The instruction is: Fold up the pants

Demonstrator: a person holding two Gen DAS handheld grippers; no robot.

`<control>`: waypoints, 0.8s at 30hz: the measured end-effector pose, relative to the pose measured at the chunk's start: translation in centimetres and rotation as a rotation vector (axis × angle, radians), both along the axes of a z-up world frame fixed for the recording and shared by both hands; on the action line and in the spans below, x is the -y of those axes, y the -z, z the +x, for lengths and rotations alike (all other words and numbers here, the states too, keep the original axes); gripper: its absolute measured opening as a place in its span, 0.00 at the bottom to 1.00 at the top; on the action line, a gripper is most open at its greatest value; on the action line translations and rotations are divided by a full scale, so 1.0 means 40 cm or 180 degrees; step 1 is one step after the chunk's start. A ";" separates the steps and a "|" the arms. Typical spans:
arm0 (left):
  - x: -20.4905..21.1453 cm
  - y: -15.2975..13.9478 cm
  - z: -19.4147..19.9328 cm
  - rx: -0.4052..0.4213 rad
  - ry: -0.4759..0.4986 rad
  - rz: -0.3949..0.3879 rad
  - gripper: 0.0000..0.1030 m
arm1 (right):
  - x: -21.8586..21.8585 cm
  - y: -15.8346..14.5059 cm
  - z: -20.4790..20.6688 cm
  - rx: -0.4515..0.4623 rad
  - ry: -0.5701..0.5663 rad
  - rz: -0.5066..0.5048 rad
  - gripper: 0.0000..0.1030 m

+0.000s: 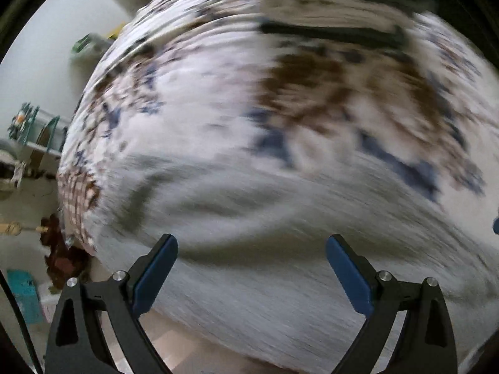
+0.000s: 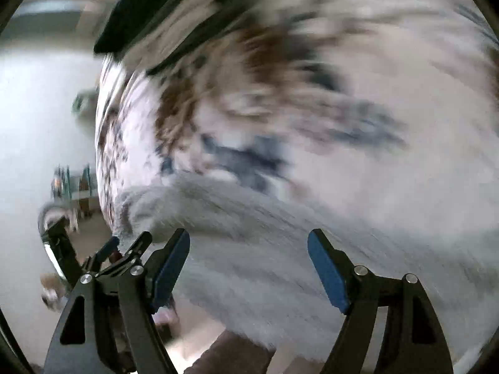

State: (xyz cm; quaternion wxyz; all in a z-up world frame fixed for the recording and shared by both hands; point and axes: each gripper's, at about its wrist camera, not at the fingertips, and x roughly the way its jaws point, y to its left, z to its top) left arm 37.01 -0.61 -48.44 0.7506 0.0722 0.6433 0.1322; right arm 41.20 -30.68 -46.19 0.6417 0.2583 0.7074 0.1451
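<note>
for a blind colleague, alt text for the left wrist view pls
Blurred fisheye view: the left gripper, open with blue pads, hangs over grey fabric pants on a white bedspread with brown and blue flowers.

Both views motion-blurred. Pants (image 1: 265,218) lie spread on the bed (image 1: 218,78), at its near edge, patterned bedcover beyond them. Left gripper (image 1: 251,246) hangs over the pants, jaws wide apart, nothing between them. Right gripper (image 2: 248,243) likewise above the pants (image 2: 249,233), jaws apart and empty. Left gripper (image 2: 103,252) shows just left of the right one, by the pants' left end. Floor (image 1: 28,202) and a shelf (image 1: 40,131) left of the bed. Something flat (image 1: 327,31) lies at the bed's far side.
</note>
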 end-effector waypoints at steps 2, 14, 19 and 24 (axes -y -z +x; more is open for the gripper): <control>-0.090 0.025 0.048 -0.0046 -0.0110 0.0065 0.95 | -0.104 0.058 0.066 -0.0155 -0.0142 0.0086 0.78; -0.405 0.207 0.160 -0.0445 -0.0589 0.0007 0.95 | -0.194 0.274 0.035 -0.1140 0.0095 -0.0188 0.04; -0.379 0.170 0.152 -0.0426 -0.0510 -0.0140 0.95 | -0.161 0.237 -0.022 -0.1222 0.0184 0.0360 0.20; -0.283 0.128 0.162 -0.0352 -0.0302 -0.0421 0.95 | -0.188 0.272 0.046 -0.1062 0.0342 0.0739 0.72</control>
